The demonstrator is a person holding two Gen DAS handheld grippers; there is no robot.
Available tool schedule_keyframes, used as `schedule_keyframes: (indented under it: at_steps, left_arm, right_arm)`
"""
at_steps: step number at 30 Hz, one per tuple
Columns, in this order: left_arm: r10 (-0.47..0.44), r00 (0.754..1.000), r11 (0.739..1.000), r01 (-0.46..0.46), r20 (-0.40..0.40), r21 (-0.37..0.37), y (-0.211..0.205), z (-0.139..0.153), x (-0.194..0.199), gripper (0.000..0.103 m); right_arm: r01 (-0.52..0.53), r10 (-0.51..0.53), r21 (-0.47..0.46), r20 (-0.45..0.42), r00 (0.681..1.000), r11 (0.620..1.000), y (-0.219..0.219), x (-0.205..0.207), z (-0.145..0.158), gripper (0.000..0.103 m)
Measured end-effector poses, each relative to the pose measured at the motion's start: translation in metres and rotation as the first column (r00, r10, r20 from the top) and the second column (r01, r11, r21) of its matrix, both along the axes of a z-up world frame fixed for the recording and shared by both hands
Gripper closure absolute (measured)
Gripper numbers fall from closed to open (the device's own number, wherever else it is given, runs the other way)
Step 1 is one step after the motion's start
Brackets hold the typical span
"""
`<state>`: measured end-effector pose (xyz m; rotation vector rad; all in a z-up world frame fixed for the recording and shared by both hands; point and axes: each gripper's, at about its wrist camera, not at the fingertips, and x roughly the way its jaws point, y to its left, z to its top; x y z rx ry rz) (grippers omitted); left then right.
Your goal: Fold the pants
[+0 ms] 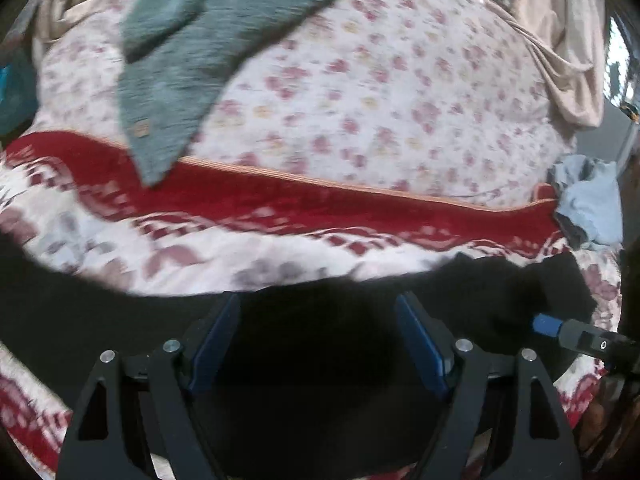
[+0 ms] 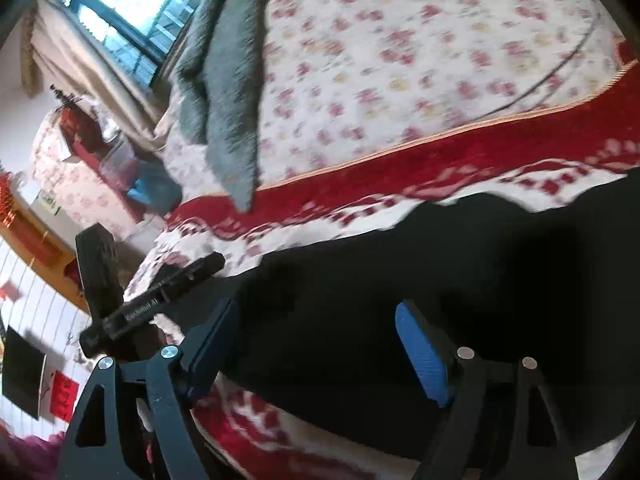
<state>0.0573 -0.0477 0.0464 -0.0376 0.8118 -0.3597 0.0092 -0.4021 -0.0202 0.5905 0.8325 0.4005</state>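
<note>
Floral bedding with a red woven border fills your view, everything smeared by motion blur. Your black pants lie along the bed's near edge, so dark that no seam or fold shows. Your left gripper stands wide over them, nothing pinched; your right gripper is spread the same. A fuzzy grey garment drapes farther back, its top cut off.
</note>
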Motion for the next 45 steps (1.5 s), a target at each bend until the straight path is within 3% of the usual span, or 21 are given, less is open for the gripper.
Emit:
schedule_keyframes:
  at_steps: [6,8,12,17,20,26,33,36,39,42,45]
  left_arm:
    - [0.103,0.994,0.995,-0.103,-0.02,-0.014,0.062,-0.006,-0.012,0.023]
    - [0.137,0.99,0.99,-0.138,-0.034,-0.016,0.079,-0.01,-0.015,0.016]
    - [0.201,0.978,0.979,-0.203,-0.055,-0.023,0.116,-0.017,-0.021,0.014]
    - [0.323,0.944,0.944,-0.326,-0.069,-0.041,0.177,-0.024,-0.027,0.011]
    - [0.397,0.913,0.91,-0.405,-0.097,-0.091,0.217,-0.031,-0.027,0.01]
    - [0.484,0.861,0.814,-0.509,-0.158,-0.28,0.284,-0.05,-0.028,0.001]
    - [0.494,0.837,0.698,-0.543,-0.236,-0.467,0.322,-0.074,-0.019,0.0]
    - [0.494,0.824,0.66,-0.563,-0.277,-0.497,0.329,-0.084,-0.012,0.0]
    - [0.492,0.816,0.63,-0.575,-0.305,-0.523,0.334,-0.092,-0.004,0.0]
    - [0.509,0.798,0.6,-0.598,-0.323,-0.531,0.337,-0.099,0.006,0.0]
    - [0.534,0.773,0.589,-0.631,-0.342,-0.505,0.337,-0.103,0.013,0.0]
  right_arm:
    - [-0.121,0.127,-0.141,0.035,0.991,0.983,0.075,0.011,0.0,0.018]
    - [-0.168,0.176,-0.156,0.04,0.984,0.973,0.095,0.015,-0.003,0.018]
    - [-0.217,0.223,-0.121,0.036,0.974,0.969,0.124,0.024,-0.01,0.018]
    - [-0.255,0.255,-0.06,-0.006,0.967,0.965,0.146,0.03,-0.019,0.018]
    - [-0.283,0.282,-0.066,-0.019,0.959,0.957,0.159,0.035,-0.022,0.018]
    - [-0.315,0.312,-0.1,-0.045,0.949,0.944,0.181,0.045,-0.031,0.017]
    - [-0.395,0.392,-0.175,-0.053,0.918,0.902,0.226,0.06,-0.034,0.017]
    - [-0.455,0.455,-0.219,-0.055,0.889,0.863,0.252,0.068,-0.033,0.017]
    - [-0.537,0.539,-0.257,-0.067,0.84,0.804,0.285,0.088,-0.03,0.017]
    - [-0.579,0.579,-0.246,-0.079,0.811,0.777,0.305,0.107,-0.03,0.017]
    - [-0.616,0.615,-0.203,-0.072,0.785,0.762,0.321,0.128,-0.034,0.017]
